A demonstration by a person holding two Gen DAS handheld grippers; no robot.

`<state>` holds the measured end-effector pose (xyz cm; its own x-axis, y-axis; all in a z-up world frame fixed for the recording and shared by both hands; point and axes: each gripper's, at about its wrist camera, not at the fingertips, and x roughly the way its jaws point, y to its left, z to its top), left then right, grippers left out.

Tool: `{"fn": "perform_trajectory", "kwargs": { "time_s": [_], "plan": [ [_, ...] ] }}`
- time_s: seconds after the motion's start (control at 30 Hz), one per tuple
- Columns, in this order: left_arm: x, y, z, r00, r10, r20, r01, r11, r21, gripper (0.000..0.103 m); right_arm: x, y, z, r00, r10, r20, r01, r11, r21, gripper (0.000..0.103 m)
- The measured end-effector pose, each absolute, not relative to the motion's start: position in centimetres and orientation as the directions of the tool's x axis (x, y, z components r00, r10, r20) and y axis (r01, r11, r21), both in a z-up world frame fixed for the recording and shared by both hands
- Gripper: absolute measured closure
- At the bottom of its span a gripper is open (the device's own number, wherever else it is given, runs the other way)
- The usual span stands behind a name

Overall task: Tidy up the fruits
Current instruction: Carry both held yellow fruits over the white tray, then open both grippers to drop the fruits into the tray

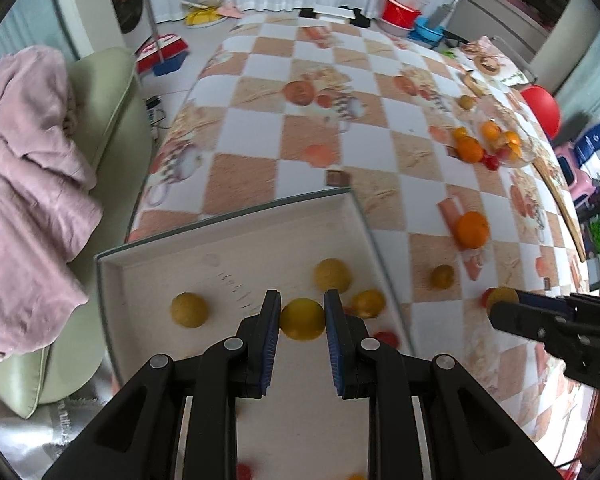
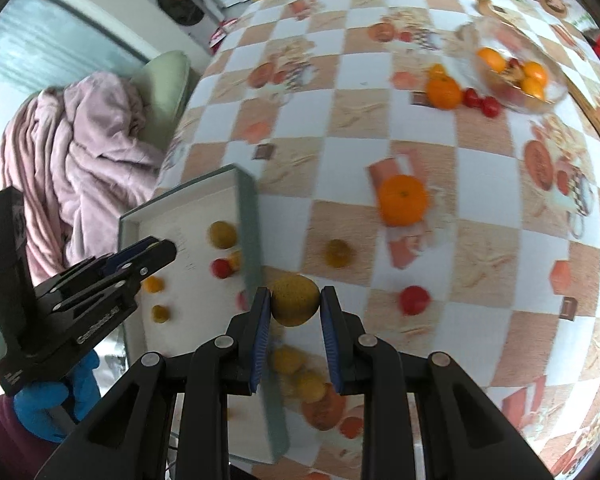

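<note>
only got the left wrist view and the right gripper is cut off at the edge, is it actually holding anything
observer: Yes. The right gripper is shut on a yellow-green fruit, with a pad on each side.
operator: is it inside the tray
observer: It doesn't look so. The fruit appears just outside the tray, by its long wall, over the tablecloth.
operator: anything loose under it
observer: Two yellow fruits lie on the cloth below the fingers, beside that wall.
</note>
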<state>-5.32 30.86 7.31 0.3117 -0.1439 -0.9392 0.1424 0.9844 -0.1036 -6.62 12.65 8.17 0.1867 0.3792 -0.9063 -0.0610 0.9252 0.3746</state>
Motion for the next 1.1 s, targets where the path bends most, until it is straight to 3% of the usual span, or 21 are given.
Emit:
{"fn": "perform_trajectory", "kwargs": {
  "time_s": [0.73, 1.03, 1.1],
  "plan": [
    [-2.4, 32.3, 2.7, 0.296, -0.045, -0.954, 0.143, 0.990, -0.002, 0.079, -10.6, 22.4, 2.7, 0.040, 0.352, -0.935, -0.195, 0.921, 0.338, 0.076],
    [-2.4, 32.0, 2.1, 0.298, -0.032, -0.954, 0.160, 0.987, 0.016, 0.079, -11.8, 25.0, 1.5, 0.080, 0.274, -0.958, -0.292, 0.926, 0.241, 0.075],
    [-2.3, 31.9, 2.0, 0.294, -0.028, -0.956, 0.165, 0.986, 0.022, 0.078, -11.9, 25.2, 1.5, 0.084, 0.275, -0.958, -0.303, 0.923, 0.238, 0.070]
  ]
}}
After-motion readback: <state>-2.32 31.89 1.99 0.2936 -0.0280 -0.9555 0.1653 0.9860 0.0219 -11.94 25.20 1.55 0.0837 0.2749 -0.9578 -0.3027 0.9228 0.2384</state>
